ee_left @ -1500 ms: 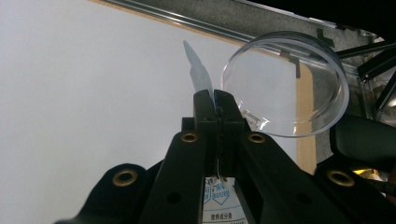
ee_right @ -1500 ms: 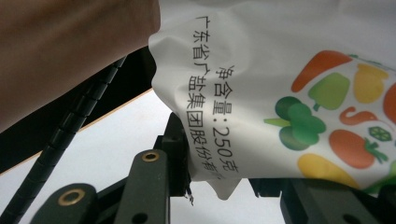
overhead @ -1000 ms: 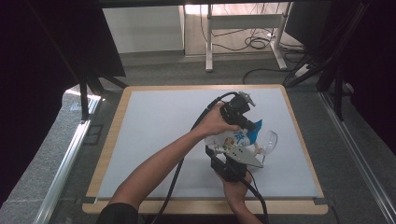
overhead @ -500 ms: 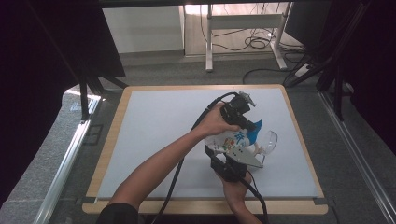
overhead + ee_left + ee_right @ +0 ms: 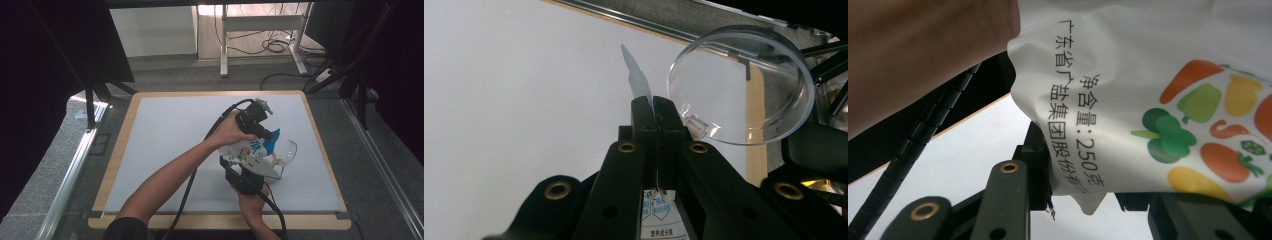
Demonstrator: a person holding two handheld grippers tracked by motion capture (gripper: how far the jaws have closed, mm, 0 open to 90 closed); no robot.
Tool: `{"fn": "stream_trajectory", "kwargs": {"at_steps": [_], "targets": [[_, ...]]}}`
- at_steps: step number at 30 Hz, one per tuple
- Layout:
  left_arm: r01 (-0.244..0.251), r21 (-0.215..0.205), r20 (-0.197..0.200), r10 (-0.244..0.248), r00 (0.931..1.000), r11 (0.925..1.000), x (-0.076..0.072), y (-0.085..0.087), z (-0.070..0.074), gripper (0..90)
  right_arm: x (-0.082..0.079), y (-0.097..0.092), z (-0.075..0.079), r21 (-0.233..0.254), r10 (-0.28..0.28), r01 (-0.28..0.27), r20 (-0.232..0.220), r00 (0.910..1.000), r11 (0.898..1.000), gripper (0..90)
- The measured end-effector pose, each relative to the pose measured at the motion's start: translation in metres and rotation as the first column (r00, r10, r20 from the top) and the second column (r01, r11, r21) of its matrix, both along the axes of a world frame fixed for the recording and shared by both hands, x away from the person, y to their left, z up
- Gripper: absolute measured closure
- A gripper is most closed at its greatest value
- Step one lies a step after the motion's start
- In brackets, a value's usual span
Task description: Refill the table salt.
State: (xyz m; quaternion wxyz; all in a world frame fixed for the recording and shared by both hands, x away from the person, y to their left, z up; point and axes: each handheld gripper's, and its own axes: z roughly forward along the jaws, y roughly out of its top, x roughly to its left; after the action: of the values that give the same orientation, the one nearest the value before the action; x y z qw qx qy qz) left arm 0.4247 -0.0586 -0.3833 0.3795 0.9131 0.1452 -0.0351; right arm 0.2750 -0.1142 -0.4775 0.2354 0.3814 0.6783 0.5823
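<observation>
The white plastic pouch printed with vegetables and black lettering [image 5: 246,151] is held up off the pale grey tabletop [image 5: 170,145], at about four o'clock from the tabletop's middle, tilted toward the clear round plastic bowl [image 5: 286,151] that sits just beside it at its three o'clock. The left hand-held gripper [image 5: 261,131] has its jaws pressed fully together on the pouch's upper edge; in the left gripper view a thin strip of film [image 5: 638,80] pokes out above the tips, with the bowl [image 5: 744,85] just past them at two o'clock. The right hand-held gripper [image 5: 252,165] holds the pouch body from below, jaws partly closed around it; in the right gripper view the pouch [image 5: 1148,100] bulges over the jaws.

The step looks like opening or pouring the pouch over the bowl. To do it well, I judge the lower grip should stay firm but not squeeze the contents out, while the upper grip keeps the film taut and pulls away along the seam. The mouth should end up over the bowl's rim, not the tabletop, since loose grains would scatter.

Compared with a second ago, nothing has visibly shifted: both hands, the pouch and the bowl sit where they were.
</observation>
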Motion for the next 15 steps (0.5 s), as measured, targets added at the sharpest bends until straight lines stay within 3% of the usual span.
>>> {"fn": "stream_trajectory", "kwargs": {"at_steps": [15], "targets": [[-0.001, 0.004, 0.002, 0.001, 1.0, 1.0, -0.0004, -0.0002, 0.0003, 90.0, -0.0003, 0.0004, 0.0004, 0.002, -0.001, 0.001, 0.005, 1.0, 1.0, 64.7]]}}
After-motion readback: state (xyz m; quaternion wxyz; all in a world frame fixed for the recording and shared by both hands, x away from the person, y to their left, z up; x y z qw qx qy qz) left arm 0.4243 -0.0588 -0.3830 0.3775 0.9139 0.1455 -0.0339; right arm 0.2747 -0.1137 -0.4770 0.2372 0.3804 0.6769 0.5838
